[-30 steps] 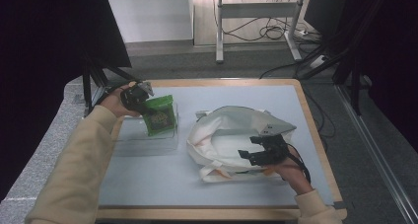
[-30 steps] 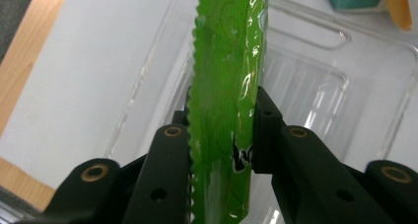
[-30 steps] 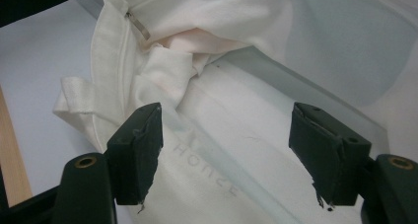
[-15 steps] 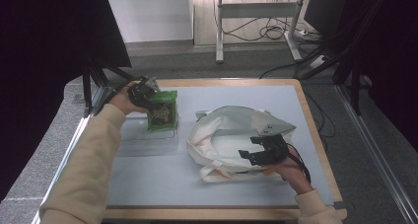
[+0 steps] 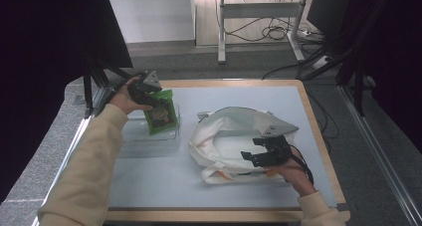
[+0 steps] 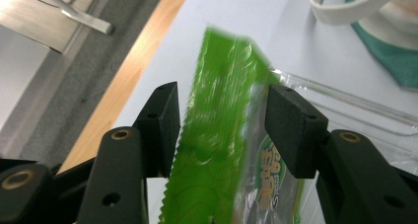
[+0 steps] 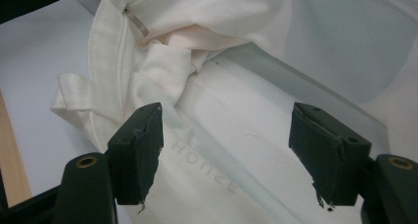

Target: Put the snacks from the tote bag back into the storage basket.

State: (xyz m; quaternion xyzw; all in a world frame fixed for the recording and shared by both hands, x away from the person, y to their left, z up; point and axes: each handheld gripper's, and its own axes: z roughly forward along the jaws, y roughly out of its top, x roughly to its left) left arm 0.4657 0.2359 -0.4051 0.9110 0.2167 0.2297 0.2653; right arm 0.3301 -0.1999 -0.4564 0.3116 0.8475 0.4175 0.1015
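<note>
Left tool (image 6: 219,130) spread, jaws just opening to free green snack packet (image 5: 160,116) above clear tray (image 5: 149,144); right tool (image 7: 224,155) spread, over white bag (image 5: 234,136) on counter (image 5: 149,186)

Green packet's (image 6: 222,135) blurred, cropped lower end

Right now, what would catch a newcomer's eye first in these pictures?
The bright green snack packet at the table's far left, standing in a clear plastic tray, between the jaws of the left gripper, which have just been opening and no longer press it. Next, the crumpled white tote bag at the table's middle, with the right gripper resting on it, jaws spread over the cloth.
</note>
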